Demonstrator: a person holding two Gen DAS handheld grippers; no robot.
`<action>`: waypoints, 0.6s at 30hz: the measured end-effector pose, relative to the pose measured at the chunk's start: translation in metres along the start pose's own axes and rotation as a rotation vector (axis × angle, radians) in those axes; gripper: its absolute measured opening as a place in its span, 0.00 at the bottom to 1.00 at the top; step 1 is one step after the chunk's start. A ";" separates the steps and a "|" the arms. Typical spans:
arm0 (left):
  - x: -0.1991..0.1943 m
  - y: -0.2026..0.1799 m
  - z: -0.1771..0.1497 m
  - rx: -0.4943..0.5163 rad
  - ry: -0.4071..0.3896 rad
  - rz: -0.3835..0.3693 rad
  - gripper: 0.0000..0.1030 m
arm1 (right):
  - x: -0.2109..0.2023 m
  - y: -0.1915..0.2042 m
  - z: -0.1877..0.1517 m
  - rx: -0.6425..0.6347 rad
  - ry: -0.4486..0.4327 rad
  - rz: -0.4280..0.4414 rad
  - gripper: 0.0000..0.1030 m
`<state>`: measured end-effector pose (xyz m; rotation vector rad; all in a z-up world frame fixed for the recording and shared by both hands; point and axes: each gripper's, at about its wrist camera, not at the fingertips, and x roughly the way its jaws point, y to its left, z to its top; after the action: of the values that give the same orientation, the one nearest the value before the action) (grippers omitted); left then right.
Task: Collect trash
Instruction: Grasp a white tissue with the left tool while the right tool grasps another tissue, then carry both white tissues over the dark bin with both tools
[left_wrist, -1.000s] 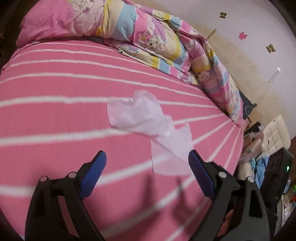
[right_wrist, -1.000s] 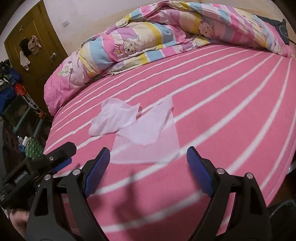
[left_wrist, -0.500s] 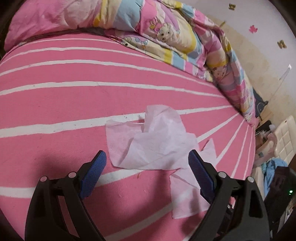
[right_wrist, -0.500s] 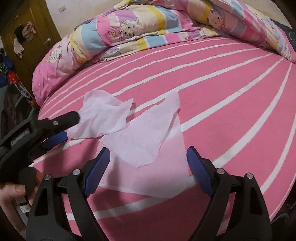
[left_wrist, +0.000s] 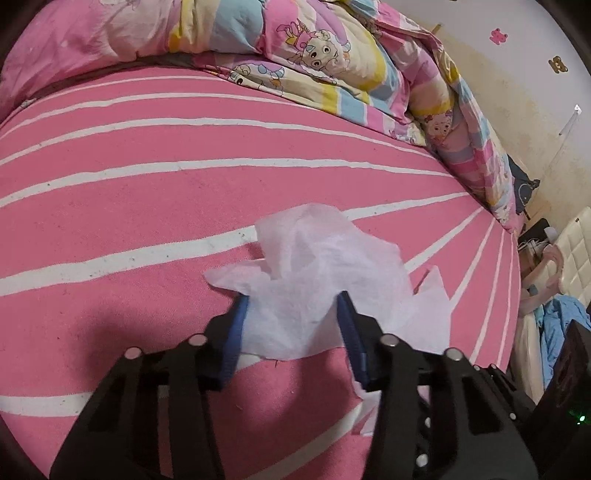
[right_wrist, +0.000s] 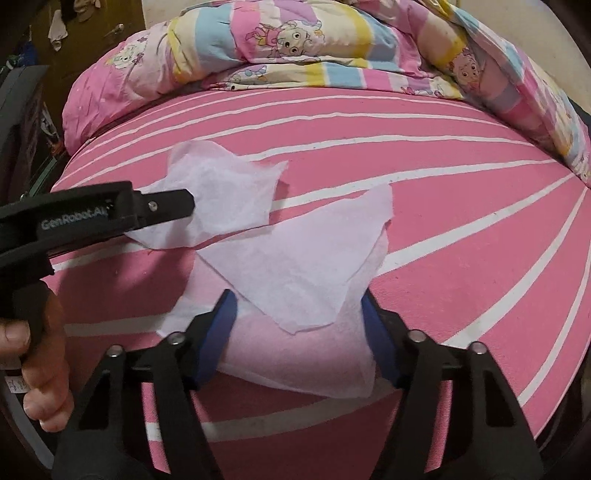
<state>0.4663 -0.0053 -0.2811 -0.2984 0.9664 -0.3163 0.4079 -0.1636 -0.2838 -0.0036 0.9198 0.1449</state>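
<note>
While two thin white tissue sheets lie overlapped on the pink bed sheet with white stripes, each is straddled by one black two-finger gripper with blue pads. The crumpled tissue on the left is seen between the fingers of the left gripper, whose jaws have just been closing – its pads are met by the paper's bunched edges, so the sheet is taken as pinched. In the right wrist view the same crumpled tissue is partly covered by that left gripper, which is held by a hand at the frame's left edge. The flatter folded tissue is placed between the fingers of the right gripper; those jaws have just been closing too, yet whether the paper is actually pressed cannot be told – the pads sit at its edges. A pastel cartoon-print quilt is bunched along the far side of the bed
</note>
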 end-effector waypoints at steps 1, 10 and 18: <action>0.000 0.000 0.000 -0.004 0.002 -0.001 0.34 | 0.000 0.001 0.000 -0.007 0.000 0.012 0.46; 0.002 0.005 0.000 -0.069 0.038 -0.098 0.05 | -0.003 -0.001 0.005 0.027 0.011 0.088 0.03; -0.022 -0.014 -0.011 -0.052 0.007 -0.157 0.05 | -0.027 -0.004 0.009 0.086 -0.018 0.144 0.02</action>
<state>0.4435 -0.0108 -0.2650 -0.4221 0.9607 -0.4362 0.3996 -0.1701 -0.2576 0.1438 0.9081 0.2387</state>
